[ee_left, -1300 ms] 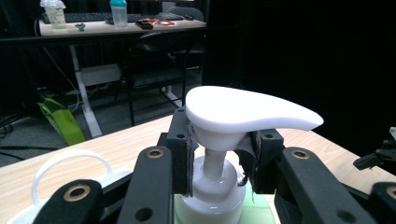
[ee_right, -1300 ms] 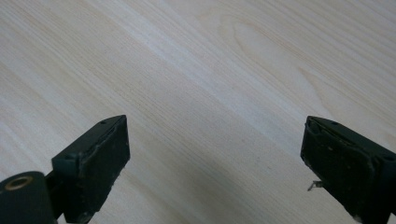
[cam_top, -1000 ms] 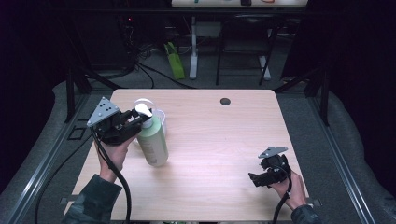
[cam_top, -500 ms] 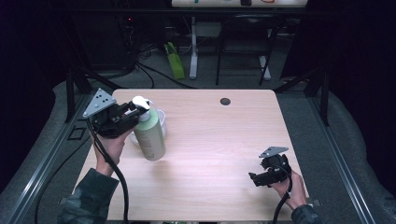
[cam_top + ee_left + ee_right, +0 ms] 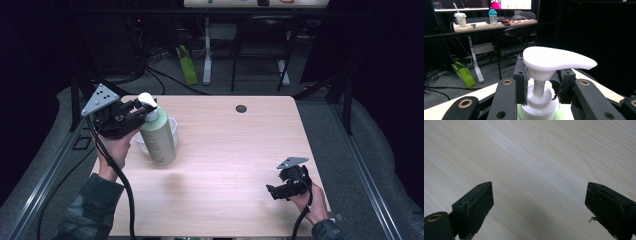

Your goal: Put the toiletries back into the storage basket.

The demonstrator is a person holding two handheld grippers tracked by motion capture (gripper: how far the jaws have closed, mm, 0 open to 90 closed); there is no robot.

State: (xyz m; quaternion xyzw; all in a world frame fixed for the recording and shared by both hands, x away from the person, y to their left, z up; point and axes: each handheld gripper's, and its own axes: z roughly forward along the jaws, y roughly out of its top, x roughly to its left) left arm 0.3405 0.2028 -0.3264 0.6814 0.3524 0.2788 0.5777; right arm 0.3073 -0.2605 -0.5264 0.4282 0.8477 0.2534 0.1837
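Observation:
A pale green pump bottle (image 5: 159, 142) with a white pump head (image 5: 554, 60) hangs tilted over the left part of the wooden table (image 5: 235, 150). My left gripper (image 5: 142, 111) is shut on its white neck just under the pump head; in the left gripper view the pads (image 5: 522, 82) press on the neck from both sides. A clear plastic cup (image 5: 172, 131) stands right behind the bottle. Near the table's front right, my right gripper (image 5: 272, 191) stands open, and the right gripper view has bare wood (image 5: 536, 157) between its fingers (image 5: 477, 206).
A dark round hole (image 5: 241, 108) sits near the table's far edge. Beyond the table are a green bag (image 5: 187, 65) on the floor and white desk legs (image 5: 207, 50). A far desk (image 5: 486, 25) holds cups and monitors.
My left gripper has risen a little with the pump bottle in it, and the bottle has shifted slightly left. The right gripper has not moved.

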